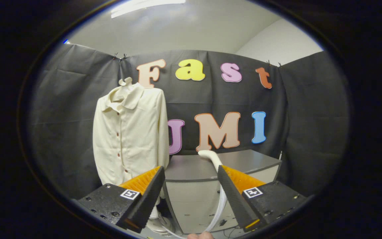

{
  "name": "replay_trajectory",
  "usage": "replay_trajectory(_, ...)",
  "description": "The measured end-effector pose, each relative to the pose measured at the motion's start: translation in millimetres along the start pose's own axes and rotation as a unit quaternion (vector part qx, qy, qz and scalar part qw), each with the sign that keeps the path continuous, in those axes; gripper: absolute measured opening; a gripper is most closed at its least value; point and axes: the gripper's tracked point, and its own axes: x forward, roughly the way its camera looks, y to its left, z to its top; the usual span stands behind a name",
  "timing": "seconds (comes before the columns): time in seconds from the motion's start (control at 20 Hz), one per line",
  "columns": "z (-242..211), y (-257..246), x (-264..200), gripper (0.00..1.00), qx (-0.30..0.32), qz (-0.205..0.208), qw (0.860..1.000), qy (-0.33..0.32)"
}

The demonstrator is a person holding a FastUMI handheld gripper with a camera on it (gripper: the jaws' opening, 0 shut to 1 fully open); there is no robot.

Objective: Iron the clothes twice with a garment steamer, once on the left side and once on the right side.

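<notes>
Tongs (191, 176) apart, nothing clamped; steamer (211, 156) just ahead by right finger, on tabletop (244, 162); shirt (131, 132) hanging upright beyond, leftward.

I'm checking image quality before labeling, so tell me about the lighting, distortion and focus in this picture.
Gripper view: lighting is even and soft, with no harsh glare on the cream shirt; fisheye distortion bends the grey cabinet top and the wall's edge; the shirt and cabinet look reasonably sharp; the gripper jaws stand open, near and large, slightly soft at their bases.
</notes>
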Motion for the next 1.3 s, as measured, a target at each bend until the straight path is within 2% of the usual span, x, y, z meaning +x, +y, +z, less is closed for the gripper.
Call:
replay_trajectory(0.35,-39.4,-47.7,86.4,0.98,-0.011,0.012,0.999,0.032)
replay_trajectory(0.65,-54.3,-80.9,160.2,0.98,-0.029,0.002,0.999,0.030)
replay_trajectory(1.0,-78.2,-95.3,228.1,0.98,-0.028,-0.009,0.998,0.055)
replay_trajectory(1.15,-92.0,-94.4,261.8,0.98,-0.042,-0.006,0.995,0.089)
replay_trajectory(1.3,-127.9,-95.6,273.4,0.97,-0.042,0.001,0.982,0.185)
